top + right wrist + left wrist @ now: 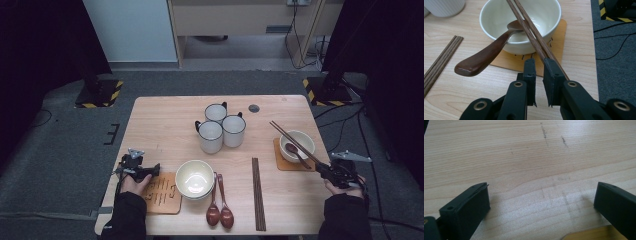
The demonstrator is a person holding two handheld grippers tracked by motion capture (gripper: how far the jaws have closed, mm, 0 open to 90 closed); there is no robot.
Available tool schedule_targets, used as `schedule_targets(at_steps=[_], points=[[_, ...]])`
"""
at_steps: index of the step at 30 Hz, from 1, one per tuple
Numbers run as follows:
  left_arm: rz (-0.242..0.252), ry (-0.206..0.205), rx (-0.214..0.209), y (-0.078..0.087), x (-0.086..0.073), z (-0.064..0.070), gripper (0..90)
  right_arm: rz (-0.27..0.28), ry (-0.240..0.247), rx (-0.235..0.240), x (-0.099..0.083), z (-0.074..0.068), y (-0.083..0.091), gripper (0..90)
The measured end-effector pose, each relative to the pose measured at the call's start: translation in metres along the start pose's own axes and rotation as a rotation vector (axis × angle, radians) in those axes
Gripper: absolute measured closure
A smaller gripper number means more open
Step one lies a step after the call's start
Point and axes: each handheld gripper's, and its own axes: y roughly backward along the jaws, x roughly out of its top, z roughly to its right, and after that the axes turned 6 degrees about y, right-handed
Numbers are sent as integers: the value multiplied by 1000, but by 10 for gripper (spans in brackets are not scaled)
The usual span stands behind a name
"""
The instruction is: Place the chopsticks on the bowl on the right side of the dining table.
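Observation:
My right gripper (320,167) (540,63) is shut on the near end of a pair of brown chopsticks (292,142) (529,27). The pair slants up and away across a white bowl (306,138) (524,47). That bowl stands on an orange coaster (278,161) (560,40), and a dark wooden spoon (296,151) (481,60) leans in it with its handle over the near rim. My left gripper (154,171) (541,187) stands open above bare tabletop, beside a second coaster (162,192) (589,235), and holds nothing.
A second white bowl (194,179) sits at the front centre, partly on the left coaster. Two wooden spoons (220,210) and another pair of chopsticks (257,195) (441,62) lie to its right. Three white mugs (220,127) cluster mid-table.

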Motion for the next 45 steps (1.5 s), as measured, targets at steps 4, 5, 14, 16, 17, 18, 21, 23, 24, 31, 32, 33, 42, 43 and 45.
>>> schedule_targets(at_steps=[4, 5, 14, 16, 17, 18, 21, 23, 24, 31, 32, 33, 42, 43, 45], points=[[0, 0, 0, 0, 0, 0, 0, 1, -1, -4, 0, 1, -1, 799], [0, 0, 0, 0, 0, 0, 0, 3, -1, -6, 0, 1, -1, 799], [0, 0, 0, 0, 0, 0, 0, 7, -14, -22, -2, 3, -2, 796], [0, 0, 0, 0, 0, 0, 0, 5, -15, -23, -2, 3, -3, 795], [0, 0, 0, 0, 0, 0, 0, 5, -14, -25, -2, 3, -3, 795], [0, 0, 0, 0, 0, 0, 0, 5, -14, -27, -2, 4, -3, 794], [0, 0, 0, 0, 0, 0, 0, 6, -19, -30, -2, 4, -3, 793], [0, 0, 0, 0, 0, 0, 0, 8, -20, -34, -2, 4, -4, 793], [0, 0, 0, 0, 0, 0, 0, 8, -20, -34, -2, 4, -4, 793], [0, 0, 0, 0, 0, 0, 0, 27, -19, -32, -2, 4, -3, 788], [0, 0, 0, 0, 0, 0, 0, 36, -16, -30, -1, 4, -4, 792], [0, 0, 0, 0, 0, 0, 0, 42, -16, -31, -1, 3, -4, 796], [0, 0, 0, 0, 0, 0, 0, 37, -11, -42, 1, 2, -11, 801], [0, 0, 0, 0, 0, 0, 0, 37, -7, -43, 1, 3, -11, 800], [0, 0, 0, 0, 0, 0, 0, 37, -11, -47, 1, 4, -11, 798]])
